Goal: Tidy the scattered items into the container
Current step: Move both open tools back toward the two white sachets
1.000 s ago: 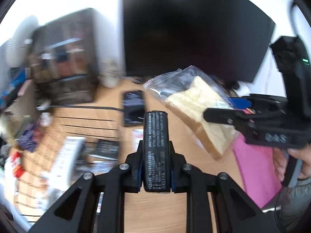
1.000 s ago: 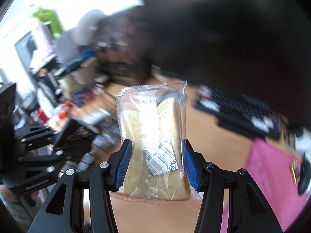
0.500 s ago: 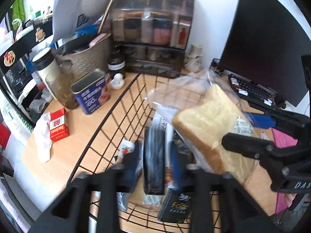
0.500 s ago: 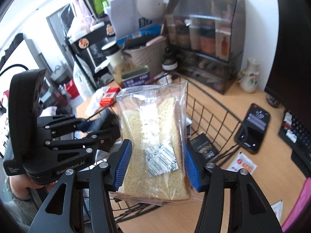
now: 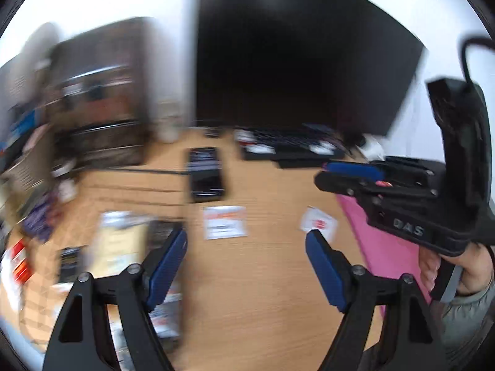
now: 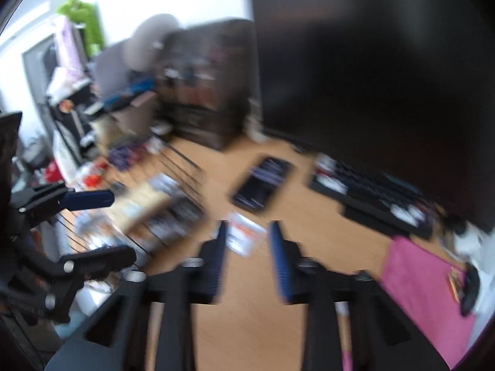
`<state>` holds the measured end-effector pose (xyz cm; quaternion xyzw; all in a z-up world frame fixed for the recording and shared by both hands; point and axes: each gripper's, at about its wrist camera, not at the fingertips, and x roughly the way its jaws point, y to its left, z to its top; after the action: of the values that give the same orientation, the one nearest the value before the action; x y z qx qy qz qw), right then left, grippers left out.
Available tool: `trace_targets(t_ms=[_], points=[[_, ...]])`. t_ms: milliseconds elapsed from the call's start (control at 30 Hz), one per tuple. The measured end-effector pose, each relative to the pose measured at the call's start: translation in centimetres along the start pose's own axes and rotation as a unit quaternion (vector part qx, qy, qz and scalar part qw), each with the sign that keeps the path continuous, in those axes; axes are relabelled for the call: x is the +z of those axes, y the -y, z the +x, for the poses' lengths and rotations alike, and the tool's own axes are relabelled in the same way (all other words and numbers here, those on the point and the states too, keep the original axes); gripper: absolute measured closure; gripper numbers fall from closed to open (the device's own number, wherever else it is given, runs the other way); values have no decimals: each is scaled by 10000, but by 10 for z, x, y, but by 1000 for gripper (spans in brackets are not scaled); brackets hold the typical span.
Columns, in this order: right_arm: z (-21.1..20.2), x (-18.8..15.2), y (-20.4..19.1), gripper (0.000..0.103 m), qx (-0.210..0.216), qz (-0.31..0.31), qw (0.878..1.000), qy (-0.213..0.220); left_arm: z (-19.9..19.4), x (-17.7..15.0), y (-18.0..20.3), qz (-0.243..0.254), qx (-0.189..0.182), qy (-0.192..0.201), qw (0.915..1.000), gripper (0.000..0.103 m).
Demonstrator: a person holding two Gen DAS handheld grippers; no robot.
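Both views are blurred by motion. My left gripper (image 5: 246, 238) is empty and its jaws are opening wide above the wooden desk. My right gripper (image 6: 247, 227) is closing, its pads drawn nearly together with nothing between them; in the left wrist view it (image 5: 321, 174) shows side-on at the right, held by a hand. The bagged bread (image 5: 119, 241) (image 6: 145, 204) lies in the wire basket (image 5: 123, 170) (image 6: 182, 160) at the left, beside a dark pack (image 5: 164, 232). A white sachet with orange print (image 5: 224, 222) (image 6: 244, 238) and a smaller white-and-red sachet (image 5: 318, 224) lie loose on the desk.
A phone (image 5: 205, 173) lies flat beyond the sachets. A keyboard (image 5: 290, 148) sits under a big dark monitor (image 5: 294, 61). A pink mat (image 5: 377, 241) covers the right side. A dark drawer organiser (image 5: 99, 99) and clutter stand behind the basket.
Both grippers swung from over the basket back toward the monitor side. The bread bag left my right gripper and the dark pack left my left one; both lie in the basket.
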<state>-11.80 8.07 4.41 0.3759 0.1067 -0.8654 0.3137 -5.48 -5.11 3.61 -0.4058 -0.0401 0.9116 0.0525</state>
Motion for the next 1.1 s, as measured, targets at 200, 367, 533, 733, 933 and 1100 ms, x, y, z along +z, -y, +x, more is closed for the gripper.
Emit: trace_targets(t_ms=[200,367,533,733,933,1100], points=[[35,-59,68,100,-357,329,9968,-630,106,-3,15,-107,298,-756,9966,34],[77,-80,90,100,-132,405,9944,-963,152,-7,5,-190,538,-1106,9922,38],[96,-77,99,100,-33,445,9944,-961,175,-4,-9,-367,721,-1210,9893,34],[113,-78,101,83,-53,480,9926,-1116,193,-2,-15,-357,736,-1276,9884,30],[124,-82,99,83,-96,396,9919,-1199,200,-5,-14,-228,610,-1293,9895,30],[118,-89,94,83,-59,282,9906,-1341,196,-10,4,2,285,-1365,9902,30]])
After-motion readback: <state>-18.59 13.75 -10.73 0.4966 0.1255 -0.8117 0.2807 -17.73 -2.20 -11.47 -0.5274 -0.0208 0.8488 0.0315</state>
